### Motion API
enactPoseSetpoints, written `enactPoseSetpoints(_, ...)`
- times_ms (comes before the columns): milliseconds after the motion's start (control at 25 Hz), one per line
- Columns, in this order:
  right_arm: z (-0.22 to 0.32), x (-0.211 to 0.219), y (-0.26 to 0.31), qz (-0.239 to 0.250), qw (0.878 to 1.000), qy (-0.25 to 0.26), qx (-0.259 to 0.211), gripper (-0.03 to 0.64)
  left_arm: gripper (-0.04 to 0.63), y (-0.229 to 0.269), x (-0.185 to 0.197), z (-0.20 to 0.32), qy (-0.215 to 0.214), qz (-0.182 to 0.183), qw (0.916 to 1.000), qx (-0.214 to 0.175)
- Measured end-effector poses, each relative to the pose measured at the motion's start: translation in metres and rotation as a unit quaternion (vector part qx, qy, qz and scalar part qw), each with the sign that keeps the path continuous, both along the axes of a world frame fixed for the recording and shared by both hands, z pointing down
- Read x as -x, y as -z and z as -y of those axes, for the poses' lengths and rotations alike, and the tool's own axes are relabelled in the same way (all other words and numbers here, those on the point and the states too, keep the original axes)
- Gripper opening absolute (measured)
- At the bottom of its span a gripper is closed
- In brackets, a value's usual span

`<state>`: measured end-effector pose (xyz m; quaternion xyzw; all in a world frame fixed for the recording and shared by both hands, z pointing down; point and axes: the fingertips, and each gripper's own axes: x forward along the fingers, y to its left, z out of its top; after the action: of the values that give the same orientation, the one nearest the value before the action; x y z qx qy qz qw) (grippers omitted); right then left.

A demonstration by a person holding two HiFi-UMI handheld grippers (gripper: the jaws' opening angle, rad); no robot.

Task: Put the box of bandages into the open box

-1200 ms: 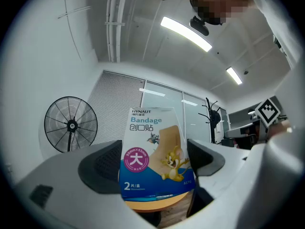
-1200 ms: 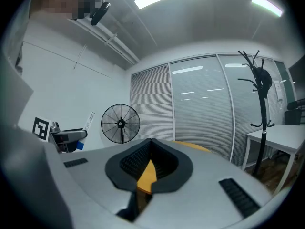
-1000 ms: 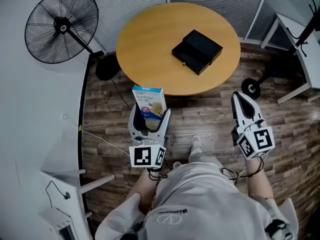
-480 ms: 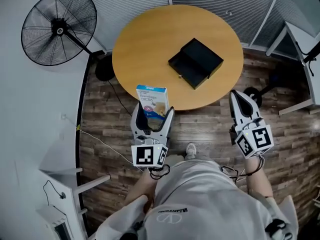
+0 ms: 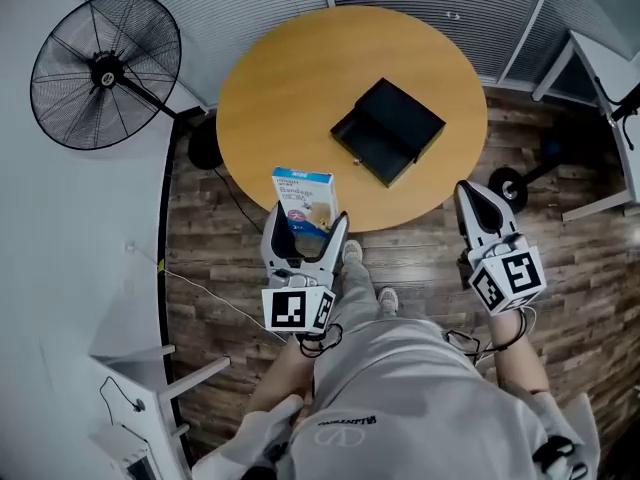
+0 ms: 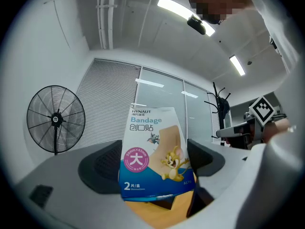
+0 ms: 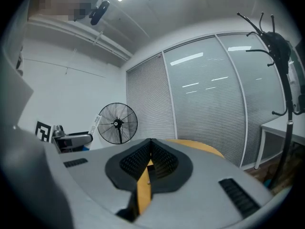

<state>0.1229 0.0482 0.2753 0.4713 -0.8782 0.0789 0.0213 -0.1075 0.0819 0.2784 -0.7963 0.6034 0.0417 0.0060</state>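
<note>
My left gripper (image 5: 307, 220) is shut on the box of bandages (image 5: 303, 199), a white and blue carton with a cartoon print, held upright at the near edge of the round table (image 5: 290, 78). The carton (image 6: 155, 156) fills the gap between the jaws in the left gripper view. The open black box (image 5: 389, 130) lies on the table's right half, lid folded back, beyond and to the right of the carton. My right gripper (image 5: 480, 200) is shut and empty, just off the table's near right edge; its pads (image 7: 151, 158) meet at the tips.
A black pedestal fan (image 5: 103, 71) stands on the floor left of the table. A wheeled chair base (image 5: 508, 185) sits by the right gripper. A white desk (image 5: 608, 58) is at the far right, white furniture (image 5: 140, 368) at the near left. Slatted blinds back the room.
The person has stepped forward, so both grippers are closer to the table. The carton has moved from over the floor to the table's near edge. Both grips are unchanged.
</note>
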Motion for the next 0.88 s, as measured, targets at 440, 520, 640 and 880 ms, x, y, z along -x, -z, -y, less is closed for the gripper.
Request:
enactPoseSetpoints(440, 0.096, 0.021, -0.006, -0.009, 0.999, -0.05, 0.011, 0.015, 0.433, -0.02, 0.004, 0.122, -0.1, 0.04, 0.994, 0.016)
enactPoseSetpoints(520, 0.109, 0.028, -0.008, -0.01, 0.998, -0.061, 0.013, 0.015, 0.433, -0.026, 0.004, 0.141, -0.131, 0.059, 0.9895, 0.02)
enactPoseSetpoints(640, 0.119, 0.036, -0.017, -0.014, 0.997, -0.078, 0.016, 0.015, 0.433, -0.04, 0.003, 0.157, -0.176, 0.078, 0.9809, 0.029)
enactPoseSetpoints(880, 0.165, 0.037, -0.043, -0.026, 0.992, -0.117, 0.038, 0.015, 0.433, -0.074, -0.025, 0.205, -0.291, 0.149, 0.9444, 0.035)
